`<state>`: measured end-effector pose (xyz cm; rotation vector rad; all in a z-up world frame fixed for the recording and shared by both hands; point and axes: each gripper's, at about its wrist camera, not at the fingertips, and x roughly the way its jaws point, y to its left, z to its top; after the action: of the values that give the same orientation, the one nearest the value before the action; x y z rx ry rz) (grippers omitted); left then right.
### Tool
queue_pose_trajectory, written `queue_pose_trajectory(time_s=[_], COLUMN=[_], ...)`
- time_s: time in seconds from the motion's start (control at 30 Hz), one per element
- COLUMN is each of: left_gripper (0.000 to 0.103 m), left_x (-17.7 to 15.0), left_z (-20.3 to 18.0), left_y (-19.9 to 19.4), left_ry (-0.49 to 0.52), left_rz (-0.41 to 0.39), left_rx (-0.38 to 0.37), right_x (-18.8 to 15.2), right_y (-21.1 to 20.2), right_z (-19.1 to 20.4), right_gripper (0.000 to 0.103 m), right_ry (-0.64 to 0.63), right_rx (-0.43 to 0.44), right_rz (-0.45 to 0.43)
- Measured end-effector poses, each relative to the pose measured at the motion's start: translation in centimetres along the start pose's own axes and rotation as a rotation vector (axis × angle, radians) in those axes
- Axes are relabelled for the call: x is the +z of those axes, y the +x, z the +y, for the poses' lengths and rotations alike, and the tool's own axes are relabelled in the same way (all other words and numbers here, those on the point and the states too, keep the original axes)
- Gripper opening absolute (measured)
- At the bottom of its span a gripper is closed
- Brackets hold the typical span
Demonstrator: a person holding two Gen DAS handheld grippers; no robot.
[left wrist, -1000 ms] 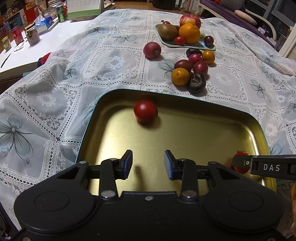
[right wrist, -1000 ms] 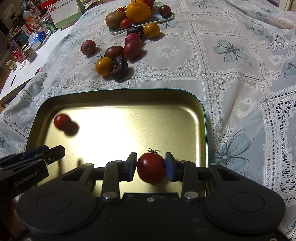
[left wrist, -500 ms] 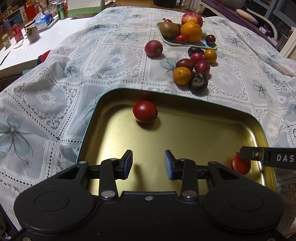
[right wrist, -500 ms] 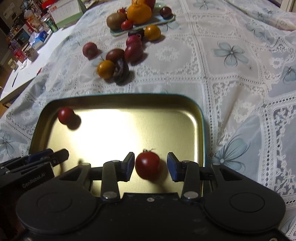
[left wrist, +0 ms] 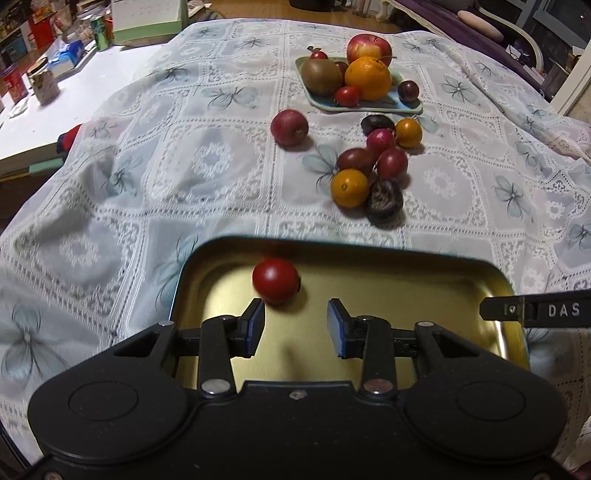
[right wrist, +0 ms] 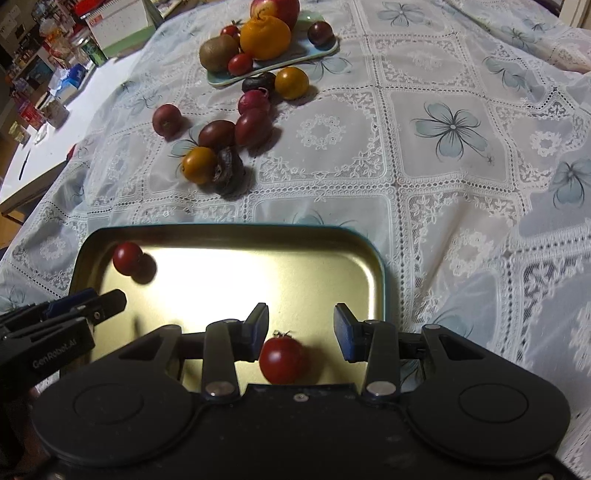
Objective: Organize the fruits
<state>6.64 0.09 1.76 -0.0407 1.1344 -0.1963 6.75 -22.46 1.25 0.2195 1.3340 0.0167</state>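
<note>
From your left wrist, your left gripper (left wrist: 295, 323) hangs spread and empty above the gold tray (left wrist: 424, 291); a red tomato (left wrist: 275, 280) lies just beyond its fingertips, slightly blurred. From your right wrist, your right gripper (right wrist: 300, 332) is spread, and a second tomato (right wrist: 282, 360) lies loose on the tray, seemingly untouched.

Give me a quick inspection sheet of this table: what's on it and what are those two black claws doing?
Surface: white lace floral tablecloth.
Job's things: gold metal tray holding two red cherry tomatoes; pale blue plate with apple, orange, kiwi and small fruits; loose plums and small oranges between them.
Clutter: boxes and cans on a white side table.
Grippers: left gripper open, empty; right gripper open above its tomato, not touching it.
Cables: nothing seen.
Surroundings: dim room, purple sofa.
</note>
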Motion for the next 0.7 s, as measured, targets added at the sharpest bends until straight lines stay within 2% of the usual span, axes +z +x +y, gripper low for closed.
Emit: queue_pose_trajectory(time_s=[0.2, 0.4, 0.5, 0.7], left_gripper=[0.046, 0.046, 0.046, 0.046], left_x=[3.1, 6.0, 7.2, 8.8], left_z=[-0.7, -2.3, -3.1, -4.2], left_y=[0.2, 2.2, 3.7, 6.6], left_ry=[0.014, 0.045, 0.035, 0.004], left_rz=[-0.026, -0.017, -0.002, 0.007], left_rx=[0.008, -0.004, -0.027, 0.001], right_x=[4.5, 9.0, 10.0, 10.4], right_y=[0.4, 1.7, 2.2, 3.1], right_z=[-0.6, -2.2, -2.5, -2.8], right_gripper=[0.042, 0.042, 0.042, 0.042], right_ry=[0.008, 0.102, 0.125, 0.141], right_rx=[-0.022, -0.019, -0.012, -0.003], right_rz=[0.016, 0.005, -0.010, -0.018])
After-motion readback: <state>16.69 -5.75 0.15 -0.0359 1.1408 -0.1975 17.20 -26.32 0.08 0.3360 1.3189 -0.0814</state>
